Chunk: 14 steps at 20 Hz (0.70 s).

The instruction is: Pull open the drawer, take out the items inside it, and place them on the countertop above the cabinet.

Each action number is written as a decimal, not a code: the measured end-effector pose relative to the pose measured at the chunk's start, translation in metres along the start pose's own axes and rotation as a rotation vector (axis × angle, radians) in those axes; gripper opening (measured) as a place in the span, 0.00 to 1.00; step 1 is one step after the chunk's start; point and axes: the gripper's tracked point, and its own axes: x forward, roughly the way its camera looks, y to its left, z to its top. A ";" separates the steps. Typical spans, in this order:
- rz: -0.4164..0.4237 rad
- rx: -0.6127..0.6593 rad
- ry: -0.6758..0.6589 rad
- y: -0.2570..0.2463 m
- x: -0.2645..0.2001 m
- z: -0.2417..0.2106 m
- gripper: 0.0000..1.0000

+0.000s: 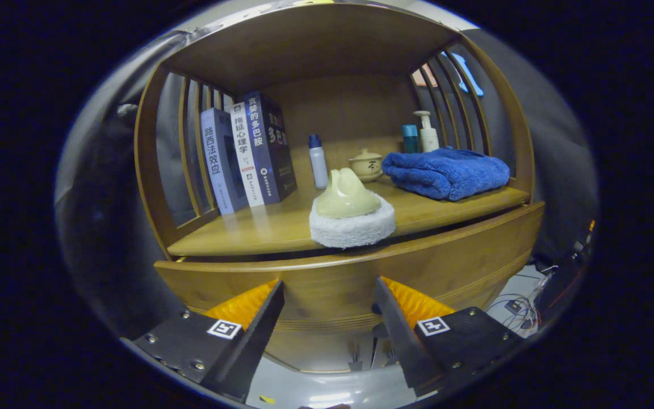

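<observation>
Fingers of my claw (330,318) stood spread wide with nothing between them, hanging just in front of the wooden drawer (355,278), whose curved front filled the gap between the tips. I touched nothing; the drawer front lay a little beyond the tips. A dark slit ran between the top of the drawer front and the edge of the countertop (259,233) above it, and I could not tell how far out the drawer stood, nor see into it.

On the countertop, right at its near edge and just above the gap between my fingers, sat a round white scrubbing pad with a pale yellow-green handle (351,210). It stood upright, its white base slightly overhanging the edge.

Farther back on the left, three books (247,156) leaned together against the slatted side of the cabinet. To their right stood a small white bottle with a blue cap (318,162), and next to that, behind the pad, a little lidded ceramic pot (366,163). On the right lay a folded blue towel (446,172), with a white pump bottle (428,133) and a teal container (410,138) standing behind it near the far corner.

Below the drawer, on the right, some cables (523,304) lay on the pale floor.
</observation>
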 end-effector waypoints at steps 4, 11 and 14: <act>0.007 0.028 -0.004 0.000 0.004 0.002 0.97; 0.013 0.068 0.007 0.000 0.018 0.003 0.97; 0.013 0.071 -0.002 0.000 0.017 0.004 0.97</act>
